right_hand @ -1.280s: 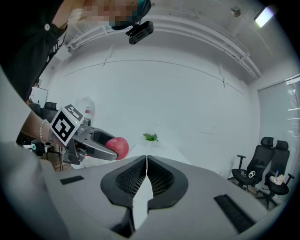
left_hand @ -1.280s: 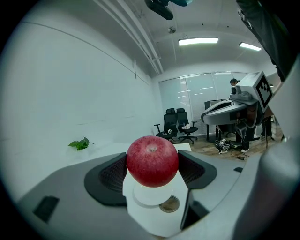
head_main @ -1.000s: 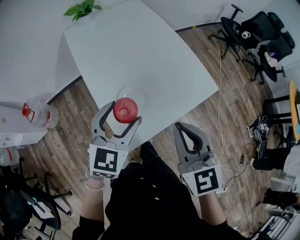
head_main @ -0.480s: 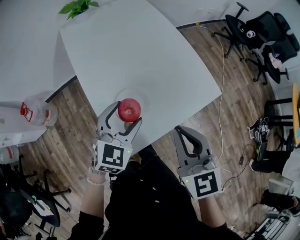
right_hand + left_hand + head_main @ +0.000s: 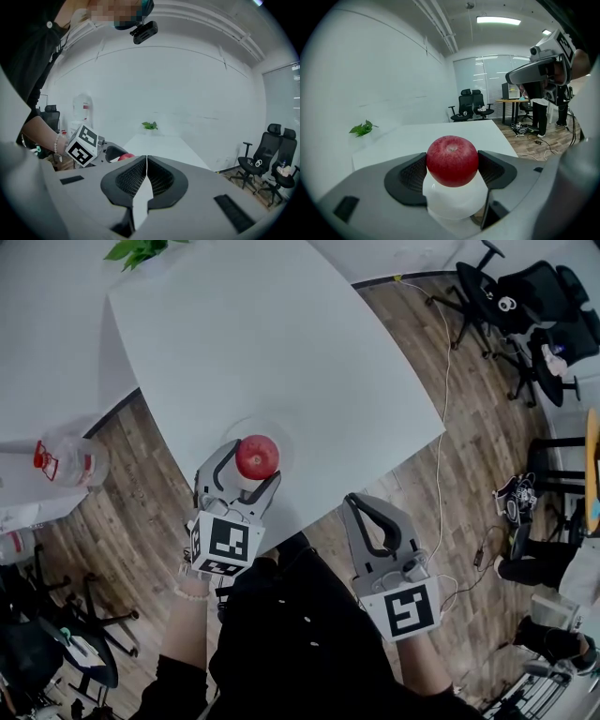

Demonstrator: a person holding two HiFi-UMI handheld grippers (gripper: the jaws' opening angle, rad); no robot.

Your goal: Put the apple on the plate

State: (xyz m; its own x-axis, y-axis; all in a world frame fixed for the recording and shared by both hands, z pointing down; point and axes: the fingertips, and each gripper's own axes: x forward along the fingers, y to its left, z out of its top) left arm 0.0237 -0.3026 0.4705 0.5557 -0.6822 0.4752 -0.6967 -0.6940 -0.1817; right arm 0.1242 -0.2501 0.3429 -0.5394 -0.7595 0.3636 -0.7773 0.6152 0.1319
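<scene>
Left gripper (image 5: 253, 461): clamped on the apple (image 5: 452, 161) from both sides.
Apple: directly over the plate (image 5: 453, 202); contact unclear.
Right gripper (image 5: 146, 162): jaws pressed together, empty, well right of the plate.

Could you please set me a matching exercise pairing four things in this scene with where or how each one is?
Things:
1. apple
2. plate
3. right gripper
4. plant leaves

Places or states:
A. by the table's far corner
B. jaws together, nothing between them
C. between the left gripper's jaws
D. on the table, below the apple

Pairs: 1-C, 2-D, 3-B, 4-A
</scene>
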